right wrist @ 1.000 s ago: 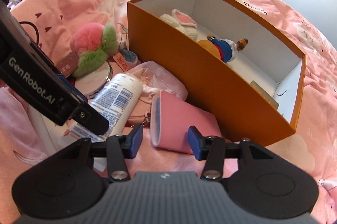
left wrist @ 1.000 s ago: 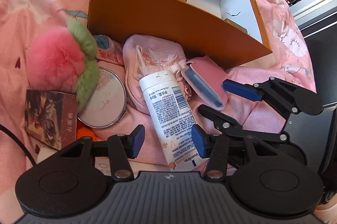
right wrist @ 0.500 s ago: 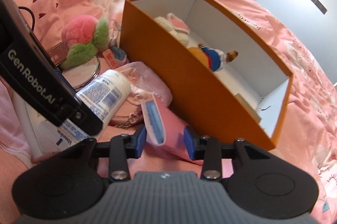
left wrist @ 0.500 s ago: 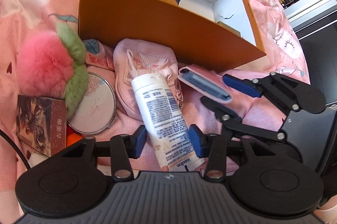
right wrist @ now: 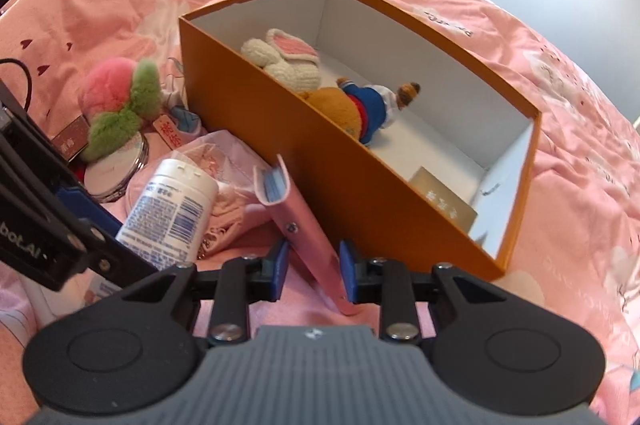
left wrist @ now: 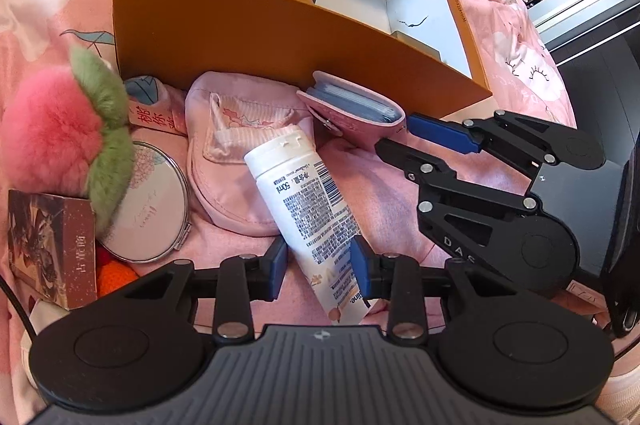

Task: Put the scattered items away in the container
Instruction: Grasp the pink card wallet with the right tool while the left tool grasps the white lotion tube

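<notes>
Orange box (right wrist: 256,113) holds a knitted bunny (right wrist: 286,63) and a doll (right wrist: 372,105)

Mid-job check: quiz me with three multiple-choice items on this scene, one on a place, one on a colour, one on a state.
1. Where is the round mirror?
A. inside the box
B. on the bedspread outside the box
C. in a gripper

2. What colour is the box outside?
A. orange
B. blue
C. white

3. What does the right gripper grip?
A. the lotion tube
B. nothing
C. the pink card case

Answers: 1 B, it lies beside the plush peach. 2 A, its outer walls are orange. 3 C, both pads press the case; the left gripper has closed on the lotion tube.
</notes>
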The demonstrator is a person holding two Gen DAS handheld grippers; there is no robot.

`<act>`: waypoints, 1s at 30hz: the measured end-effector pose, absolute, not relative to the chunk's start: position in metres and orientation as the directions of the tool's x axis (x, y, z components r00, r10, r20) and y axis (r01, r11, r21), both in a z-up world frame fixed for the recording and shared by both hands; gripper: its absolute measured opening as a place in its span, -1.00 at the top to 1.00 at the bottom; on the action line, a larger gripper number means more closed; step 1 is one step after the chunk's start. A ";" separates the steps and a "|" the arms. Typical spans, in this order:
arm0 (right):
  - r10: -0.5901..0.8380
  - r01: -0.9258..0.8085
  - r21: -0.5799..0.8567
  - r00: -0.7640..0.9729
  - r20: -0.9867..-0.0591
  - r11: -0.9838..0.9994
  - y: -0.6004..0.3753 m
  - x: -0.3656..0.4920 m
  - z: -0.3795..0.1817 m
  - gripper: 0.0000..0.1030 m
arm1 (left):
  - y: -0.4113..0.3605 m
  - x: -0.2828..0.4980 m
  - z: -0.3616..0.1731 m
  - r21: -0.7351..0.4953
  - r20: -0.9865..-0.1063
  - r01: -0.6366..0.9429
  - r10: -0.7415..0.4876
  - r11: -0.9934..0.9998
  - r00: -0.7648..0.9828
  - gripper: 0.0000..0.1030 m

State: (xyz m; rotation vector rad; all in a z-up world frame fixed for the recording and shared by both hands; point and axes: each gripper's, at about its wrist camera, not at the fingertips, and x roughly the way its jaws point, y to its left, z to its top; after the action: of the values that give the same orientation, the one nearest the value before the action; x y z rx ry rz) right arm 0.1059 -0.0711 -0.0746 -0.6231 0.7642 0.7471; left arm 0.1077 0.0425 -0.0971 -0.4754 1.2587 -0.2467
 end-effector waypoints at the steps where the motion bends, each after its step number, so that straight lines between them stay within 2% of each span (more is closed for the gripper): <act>1: 0.367 -0.789 -0.223 0.490 -0.791 0.573 -0.069 0.107 -0.075 0.40 | 0.041 0.109 -0.098 -0.473 -0.852 -0.079 -0.432 0.878 0.296 0.21; 4: 0.373 -0.807 -0.214 0.467 -0.802 0.551 -0.064 0.111 -0.079 0.39 | 0.038 0.113 -0.101 -0.473 -0.852 -0.081 -0.432 0.877 0.294 0.07; 11: 0.358 -0.812 -0.250 0.479 -0.801 0.527 -0.062 0.106 -0.083 0.44 | 0.040 0.114 -0.103 -0.482 -0.849 -0.091 -0.439 0.871 0.294 0.08; 16: 0.365 -0.792 -0.272 0.518 -0.774 0.547 -0.070 0.097 -0.073 0.55 | 0.039 0.112 -0.100 -0.472 -0.851 -0.087 -0.427 0.878 0.305 0.19; 21: 0.398 -0.774 -0.248 0.538 -0.743 0.583 -0.086 0.088 -0.047 0.60 | 0.036 0.110 -0.089 -0.452 -0.844 -0.048 -0.410 0.890 0.346 0.40; 30: 0.483 -0.776 -0.025 0.416 -0.770 0.630 -0.112 0.085 -0.003 0.62 | 0.027 0.113 -0.082 -0.445 -0.835 0.001 -0.415 0.896 0.361 0.50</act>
State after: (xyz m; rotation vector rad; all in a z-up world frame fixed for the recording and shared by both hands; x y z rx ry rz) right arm 0.0846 -0.1115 -0.0029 -0.4115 0.8087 0.8187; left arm 0.1127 0.0267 -0.0819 -0.4030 1.1787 -0.2779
